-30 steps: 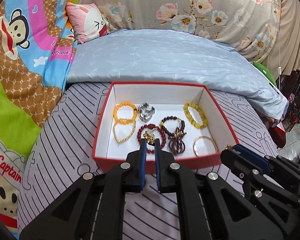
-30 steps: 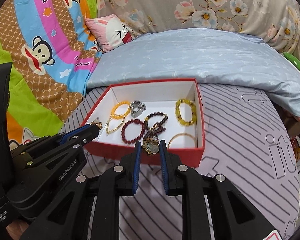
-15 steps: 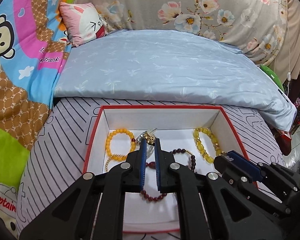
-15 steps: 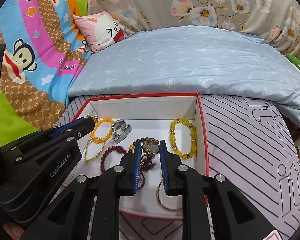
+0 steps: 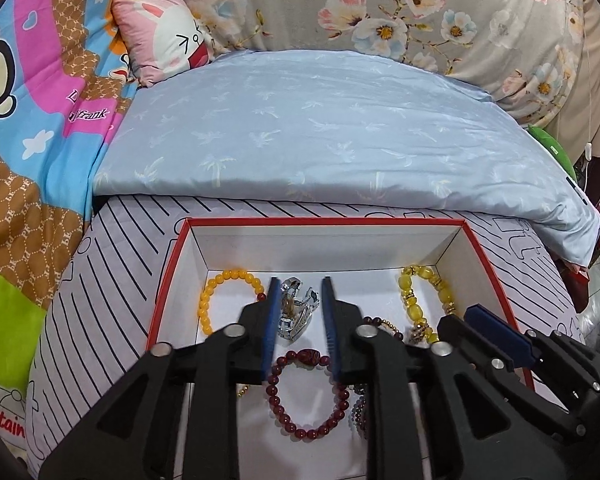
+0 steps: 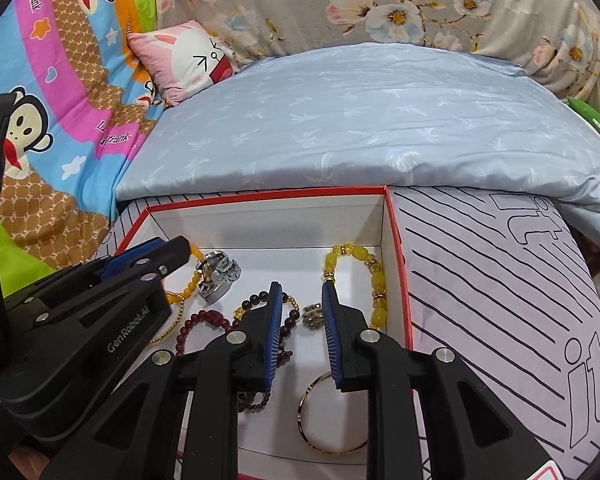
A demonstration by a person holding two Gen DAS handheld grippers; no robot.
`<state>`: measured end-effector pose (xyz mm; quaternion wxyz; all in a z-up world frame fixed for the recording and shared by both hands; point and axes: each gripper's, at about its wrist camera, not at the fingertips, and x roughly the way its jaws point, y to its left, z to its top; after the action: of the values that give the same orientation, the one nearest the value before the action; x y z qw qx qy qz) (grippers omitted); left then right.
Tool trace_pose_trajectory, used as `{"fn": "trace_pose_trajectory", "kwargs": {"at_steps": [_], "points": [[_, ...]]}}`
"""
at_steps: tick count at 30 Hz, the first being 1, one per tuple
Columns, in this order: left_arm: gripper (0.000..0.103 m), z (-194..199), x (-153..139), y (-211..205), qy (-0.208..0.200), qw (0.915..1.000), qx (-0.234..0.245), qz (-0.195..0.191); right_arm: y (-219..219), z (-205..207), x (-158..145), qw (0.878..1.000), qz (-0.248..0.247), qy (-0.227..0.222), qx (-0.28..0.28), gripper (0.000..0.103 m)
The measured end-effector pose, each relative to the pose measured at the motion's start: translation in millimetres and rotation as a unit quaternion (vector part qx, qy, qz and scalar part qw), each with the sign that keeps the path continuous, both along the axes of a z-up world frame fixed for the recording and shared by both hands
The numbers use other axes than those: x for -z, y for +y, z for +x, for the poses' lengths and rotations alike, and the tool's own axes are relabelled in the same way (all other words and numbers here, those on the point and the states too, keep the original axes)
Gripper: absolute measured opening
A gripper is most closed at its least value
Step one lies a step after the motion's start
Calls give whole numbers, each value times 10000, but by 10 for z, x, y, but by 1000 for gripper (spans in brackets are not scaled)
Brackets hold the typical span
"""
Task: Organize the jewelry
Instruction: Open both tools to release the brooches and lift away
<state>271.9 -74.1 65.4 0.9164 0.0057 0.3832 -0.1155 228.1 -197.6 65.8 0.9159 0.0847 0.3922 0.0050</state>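
Both grippers, left gripper (image 5: 300, 312) & right gripper (image 6: 302, 320), are opening jaws over the red box (image 6: 396, 240), releasing: small gold charm (image 6: 313, 315) lying inside, unheld. Next imo: lifting out w/o snagging bracelets.

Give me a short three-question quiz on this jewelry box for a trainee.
1. True or false: the gold bangle lies outside the red box.
2. Which bracelet lies nearest the box's right wall? A dark red beads, B yellow beads, C orange beads.
3. Fill in: the inside of the box is coloured ___.
Key: 1 false; 2 B; 3 white.
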Motion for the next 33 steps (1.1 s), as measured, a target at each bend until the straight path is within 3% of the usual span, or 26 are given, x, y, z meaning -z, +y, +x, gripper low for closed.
{"fn": "trace_pose_trajectory", "kwargs": {"at_steps": [4,13,20,33], "points": [[32,-40,-16,16,-19,10000,-37,1,13,-38,-20,10000,-7,-10,1,22],[32,-229,-145,32,-67,9999,22,-82,25,-241,-116,10000,40,-75,38,28],[32,-469,-242,-6,-141,9998,95,-38,138,-482,-221,9998,-83,-182,-10,42],[32,-847,-354,201,-209,9997,-71,-58,39,-883,-378,9995,16,-267,146,42]]}}
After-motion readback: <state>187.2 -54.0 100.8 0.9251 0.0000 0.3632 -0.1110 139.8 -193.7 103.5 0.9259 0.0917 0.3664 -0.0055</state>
